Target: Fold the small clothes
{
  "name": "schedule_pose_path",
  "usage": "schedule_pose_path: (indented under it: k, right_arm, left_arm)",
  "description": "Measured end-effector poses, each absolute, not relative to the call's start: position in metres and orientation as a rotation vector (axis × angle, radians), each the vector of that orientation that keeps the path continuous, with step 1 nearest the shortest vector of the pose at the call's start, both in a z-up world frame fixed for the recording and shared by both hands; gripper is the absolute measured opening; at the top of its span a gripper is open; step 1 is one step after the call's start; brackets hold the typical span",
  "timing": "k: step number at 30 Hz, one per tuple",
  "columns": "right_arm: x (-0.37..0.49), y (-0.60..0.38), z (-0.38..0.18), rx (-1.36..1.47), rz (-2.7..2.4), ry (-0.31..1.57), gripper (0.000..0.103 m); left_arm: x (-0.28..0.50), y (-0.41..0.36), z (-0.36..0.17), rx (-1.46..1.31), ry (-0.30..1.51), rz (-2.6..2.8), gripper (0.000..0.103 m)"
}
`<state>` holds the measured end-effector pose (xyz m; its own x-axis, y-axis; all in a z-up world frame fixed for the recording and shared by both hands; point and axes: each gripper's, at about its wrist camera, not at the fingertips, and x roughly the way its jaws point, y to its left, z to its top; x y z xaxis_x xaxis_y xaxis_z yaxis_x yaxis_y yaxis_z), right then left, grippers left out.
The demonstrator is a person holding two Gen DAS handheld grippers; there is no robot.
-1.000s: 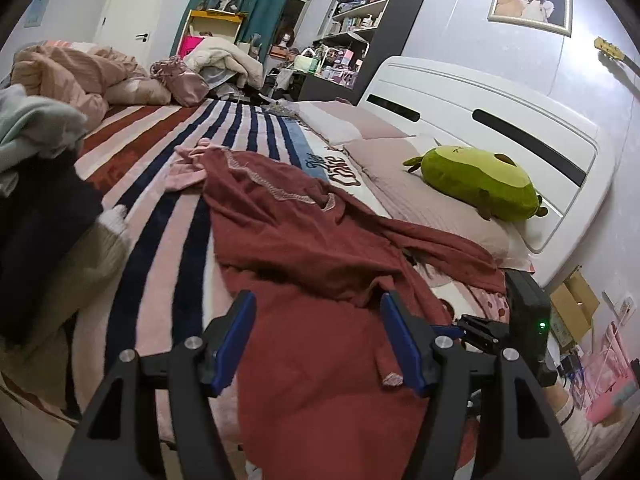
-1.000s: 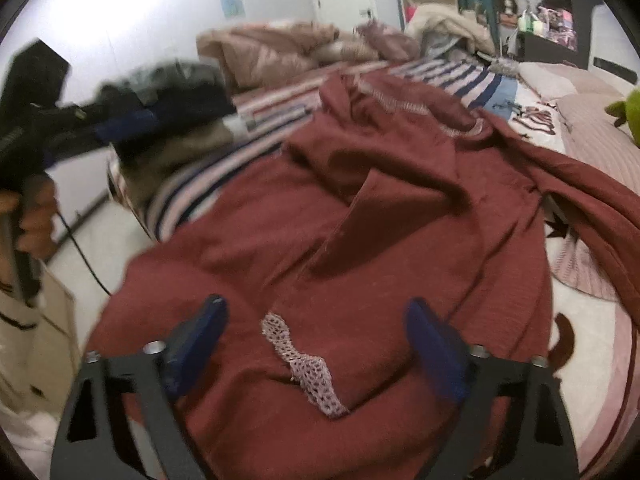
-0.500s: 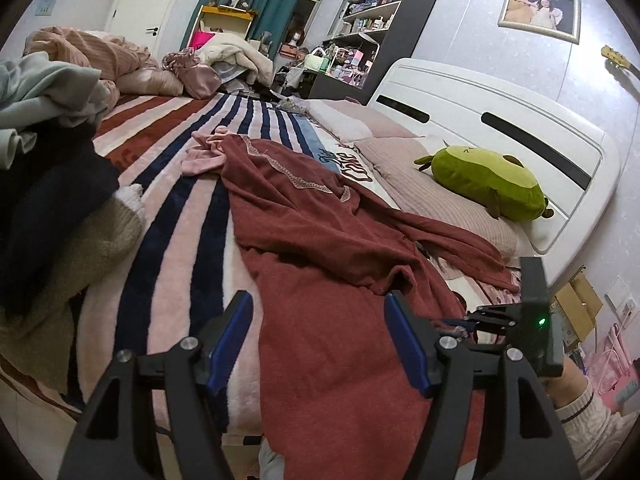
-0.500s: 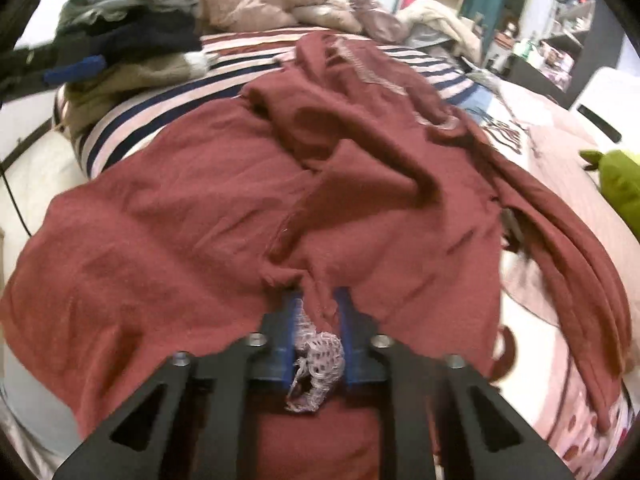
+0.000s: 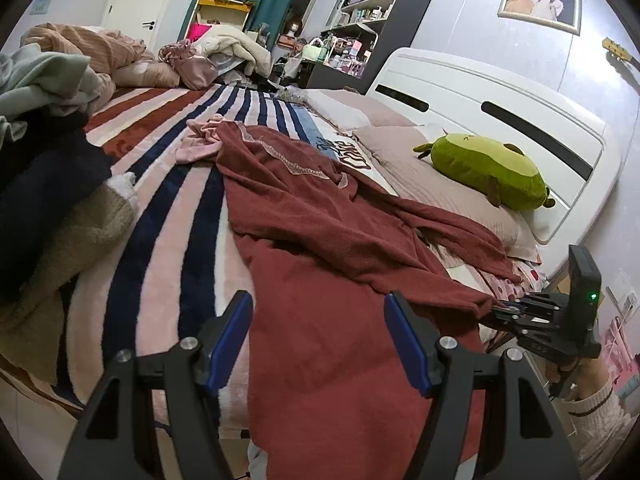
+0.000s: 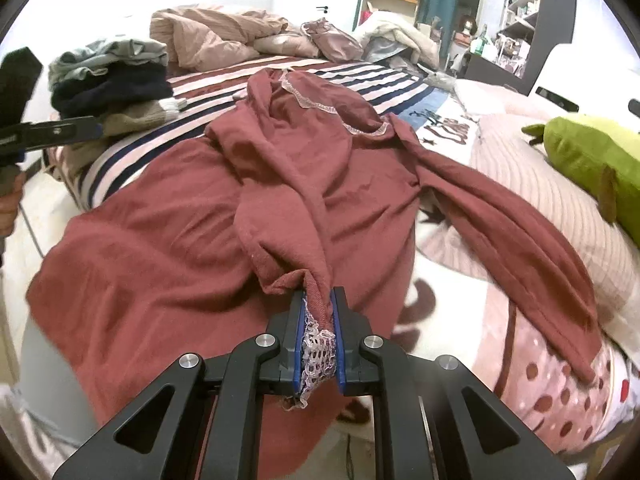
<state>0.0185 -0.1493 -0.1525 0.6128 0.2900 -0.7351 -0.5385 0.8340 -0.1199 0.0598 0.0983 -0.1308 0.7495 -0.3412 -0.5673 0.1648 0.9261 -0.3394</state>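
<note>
A dark red garment (image 5: 320, 248) with pink lace trim lies spread and rumpled across the striped bed, its hem hanging over the near edge. It also shows in the right wrist view (image 6: 192, 216). My right gripper (image 6: 318, 320) is shut on a lace-trimmed sleeve cuff (image 6: 316, 344) and pulls it up and outward; it shows in the left wrist view (image 5: 504, 314) at the right. My left gripper (image 5: 318, 340) is open and empty, held over the garment's lower part near the bed edge; it shows in the right wrist view (image 6: 94, 128) at the far left.
A pile of folded dark, grey and tan clothes (image 5: 44, 168) sits at the bed's left. A green plush toy (image 5: 484, 170) lies on the pillows by the white headboard (image 5: 500, 96). A small pink garment (image 5: 200, 144) lies beyond the red one. Rumpled bedding (image 6: 216, 36) fills the far end.
My right gripper closed on the lace cuff and has drawn the sleeve back off the garment toward the bed edge. My left gripper stayed open and pulled back slightly.
</note>
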Motion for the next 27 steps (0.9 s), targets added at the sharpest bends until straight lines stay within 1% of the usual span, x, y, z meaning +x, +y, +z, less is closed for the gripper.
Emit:
schedule_pose_path:
  k: [7, 11, 14, 15, 16, 17, 18, 19, 22, 25, 27]
  right_arm:
    - [0.001, -0.168, -0.144, -0.295, 0.568, 0.783, 0.006]
    - [-0.003, -0.166, -0.157, -0.267, 0.671, 0.865, 0.007]
    - [-0.001, -0.163, -0.173, -0.278, 0.676, 0.922, 0.013]
    - [-0.001, -0.165, -0.172, -0.253, 0.696, 0.925, 0.021]
    - [0.0, -0.168, -0.169, -0.208, 0.722, 0.92, 0.027]
    - [0.0, -0.173, -0.163, -0.158, 0.746, 0.908, 0.041]
    - [0.001, -0.177, -0.159, -0.125, 0.76, 0.894, 0.051]
    - [0.003, -0.182, -0.149, -0.08, 0.772, 0.864, 0.053]
    - [0.011, -0.185, -0.134, -0.059, 0.738, 0.813, 0.054]
    - [0.024, -0.182, -0.135, -0.087, 0.656, 0.796, 0.054]
    - [0.031, -0.187, -0.138, -0.051, 0.629, 0.797, 0.054]
  left_arm:
    - [0.07, 0.092, -0.133, -0.258, 0.695, -0.297, 0.064]
    - [0.077, 0.086, -0.136, -0.259, 0.707, -0.306, 0.065]
    - [0.08, 0.082, -0.139, -0.253, 0.719, -0.312, 0.065]
    - [0.08, 0.081, -0.139, -0.25, 0.723, -0.314, 0.065]
    - [0.08, 0.08, -0.139, -0.247, 0.725, -0.315, 0.066]
    - [0.081, 0.08, -0.139, -0.244, 0.726, -0.314, 0.066]
    - [0.081, 0.079, -0.139, -0.243, 0.725, -0.312, 0.067]
    - [0.081, 0.08, -0.139, -0.243, 0.723, -0.309, 0.067]
    - [0.081, 0.081, -0.137, -0.252, 0.714, -0.305, 0.068]
    - [0.079, 0.083, -0.135, -0.25, 0.708, -0.301, 0.069]
    - [0.078, 0.083, -0.134, -0.238, 0.703, -0.293, 0.07]
